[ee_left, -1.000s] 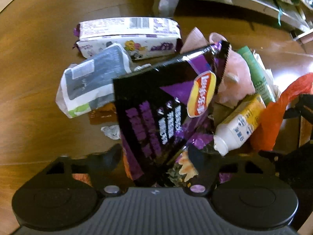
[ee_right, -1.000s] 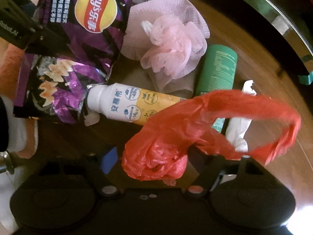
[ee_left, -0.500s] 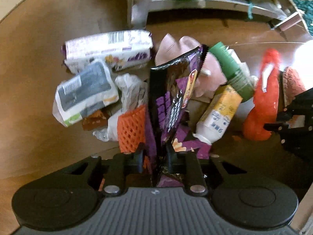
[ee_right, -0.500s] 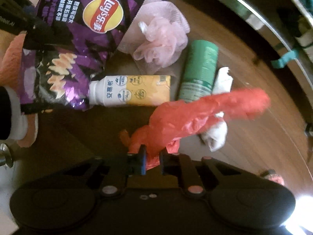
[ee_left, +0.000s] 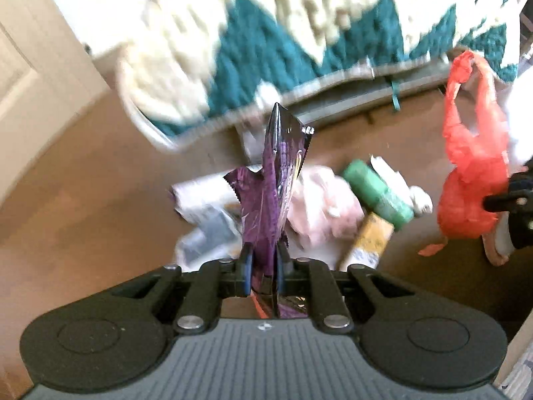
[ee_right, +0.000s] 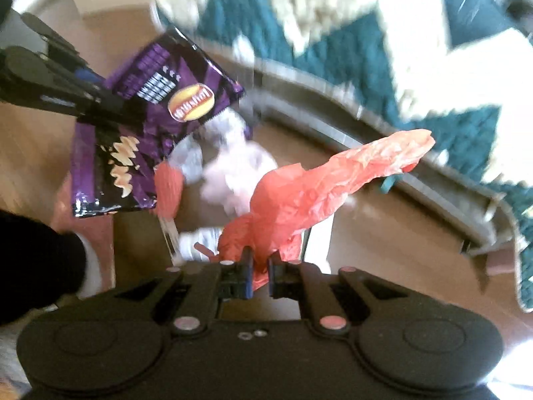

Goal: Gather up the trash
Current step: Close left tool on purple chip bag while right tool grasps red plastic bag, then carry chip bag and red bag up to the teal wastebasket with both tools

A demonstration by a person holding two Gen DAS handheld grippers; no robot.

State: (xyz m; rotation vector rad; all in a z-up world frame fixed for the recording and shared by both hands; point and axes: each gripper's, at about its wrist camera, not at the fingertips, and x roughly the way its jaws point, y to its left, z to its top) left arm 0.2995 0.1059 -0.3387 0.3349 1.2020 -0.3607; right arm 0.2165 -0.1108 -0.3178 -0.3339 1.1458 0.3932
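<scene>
Left gripper (ee_left: pixel 261 260): black linkage arms, blue-edged pads, jaws pinched narrow on the purple chip bag (ee_left: pixel 276 180). The bag is glossy crinkled foil with a serrated edge, seen edge-on at frame centre and standing up from the pads. Jaws have just closed on it

Right gripper (ee_right: pixel 256 266): same build, jaws nipped tight on the red plastic bag (ee_right: pixel 299 200), a thin, wrinkled film twisted into a rope that runs toward the upper right. Jaws have just closed on it

Left wrist view only: the remaining litter sits on the floor behind the chip bag, mid frame. It includes a green cylindrical can (ee_left: pixel 376 190), a yellow-and-white bottle (ee_left: pixel 368 240), a soft pink puff (ee_left: pixel 319 200), white crumpled paper (ee_left: pixel 396 180) and blurred white-grey wrappers (ee_left: pixel 203 220). The red bag hangs at right edge, showing its loop handle

Right wrist view only: the chip bag's flat printed face shows at upper left, with a yellow-red oval logo and chip pictures, held by the left gripper entering from the left edge. An orange foam net sleeve (ee_right: pixel 170 190) is just beside the bag's lower right corner. A black sleeve (ee_right: pixel 36 260) is at lower left

Surface: smooth brown wood floor (ee_left: pixel 83 183), light glare. Room: a knitted teal-and-cream blanket (ee_left: pixel 266 26) fills the top of both views, over a grey frame edge (ee_right: pixel 416 180). A cream door or wall (ee_left: pixel 36 50) is at upper left. Both frames are motion-blurred
</scene>
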